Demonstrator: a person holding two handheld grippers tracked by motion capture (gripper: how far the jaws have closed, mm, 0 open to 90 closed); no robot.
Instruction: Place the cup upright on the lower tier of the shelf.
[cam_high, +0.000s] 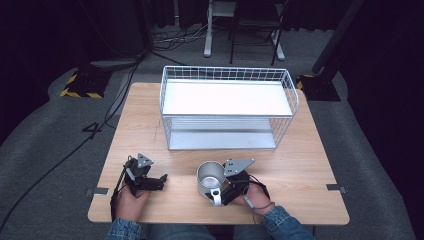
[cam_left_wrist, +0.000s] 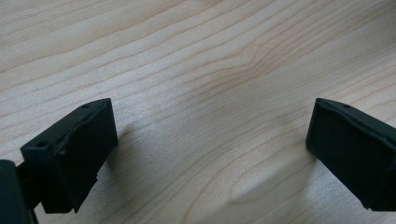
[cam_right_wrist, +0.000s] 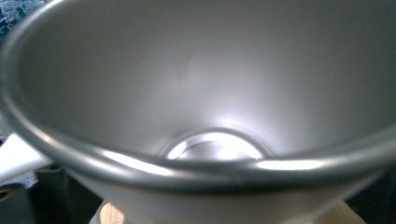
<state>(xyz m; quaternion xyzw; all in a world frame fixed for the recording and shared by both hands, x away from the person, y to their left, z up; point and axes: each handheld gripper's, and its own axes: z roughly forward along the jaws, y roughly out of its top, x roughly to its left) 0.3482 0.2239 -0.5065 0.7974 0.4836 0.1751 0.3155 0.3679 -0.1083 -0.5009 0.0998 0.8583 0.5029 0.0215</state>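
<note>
A: Metal mug (cam_high: 210, 179), grey and shiny, stands upright on the wooden desk (cam_high: 150, 125), near the front edge and a little right of the middle. Its white handle (cam_high: 216, 196) points toward the person.

B: And the right hand-held gripper (cam_high: 231, 186)?

A: It is just beside the mug, at the mug's right side near the handle. From its own camera the mug's rim (cam_right_wrist: 196, 170) is very close and I look inside to the bottom. If the jaws already press the mug wall, I cannot tell; they are hidden behind the mug.

B: What about the left hand-held gripper (cam_high: 150, 180)?

A: It rests low over the desk, well apart from the mug, to its left. Its two black jaws stand wide apart and between them is only bare wood (cam_left_wrist: 210, 116).

B: Anything else on the desk?

A: Yes, a white wire basket (cam_high: 227, 107) stands at the far side, behind the mug, with its open face toward the person.
</note>
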